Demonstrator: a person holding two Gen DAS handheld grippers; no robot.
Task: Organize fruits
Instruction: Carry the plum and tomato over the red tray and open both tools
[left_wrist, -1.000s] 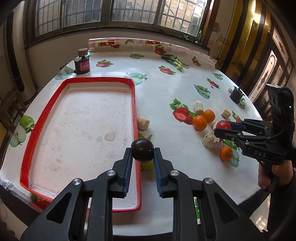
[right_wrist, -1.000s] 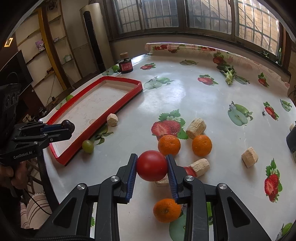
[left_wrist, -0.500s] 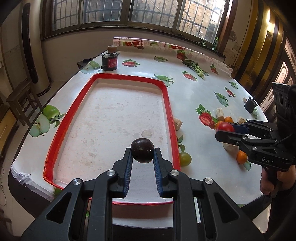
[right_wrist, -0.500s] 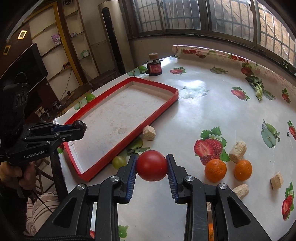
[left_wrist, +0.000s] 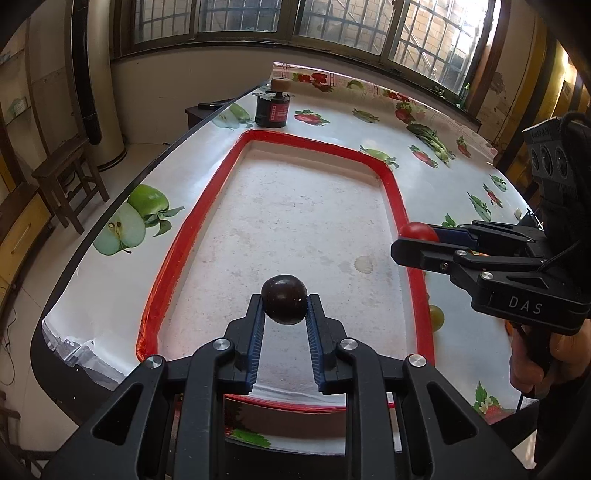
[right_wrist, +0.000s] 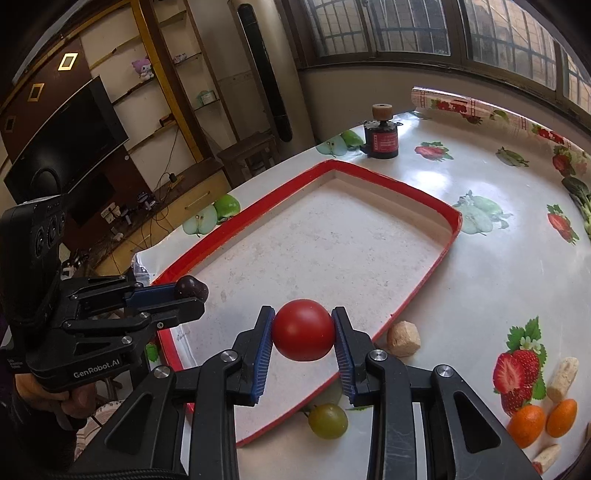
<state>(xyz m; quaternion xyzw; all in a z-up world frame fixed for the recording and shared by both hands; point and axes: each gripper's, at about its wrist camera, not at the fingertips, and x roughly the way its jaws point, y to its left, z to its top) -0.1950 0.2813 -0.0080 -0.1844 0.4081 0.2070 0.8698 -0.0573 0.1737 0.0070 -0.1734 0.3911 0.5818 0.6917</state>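
Note:
My left gripper (left_wrist: 284, 317) is shut on a dark plum (left_wrist: 283, 299) and holds it above the near part of the red-rimmed tray (left_wrist: 192, 221). My right gripper (right_wrist: 303, 343) is shut on a red tomato (right_wrist: 303, 329) above the tray's near right side (right_wrist: 417, 291). Each gripper shows in the other's view: the right one with the tomato (left_wrist: 417, 232), the left one with the plum (right_wrist: 190, 288). A green grape (right_wrist: 328, 420) lies on the table just outside the tray's rim, also seen in the left wrist view (left_wrist: 436, 317).
Two oranges (right_wrist: 526, 424) (right_wrist: 561, 417) and several beige cork pieces (right_wrist: 404, 338) lie on the fruit-print tablecloth right of the tray. A black jar with a cork lid (left_wrist: 273, 107) stands beyond the tray's far end. The table edge (left_wrist: 110, 199) runs along the left.
Both grippers have moved left over the tray, carrying the plum and the tomato. The oranges and corks have slid to the right edge of view.

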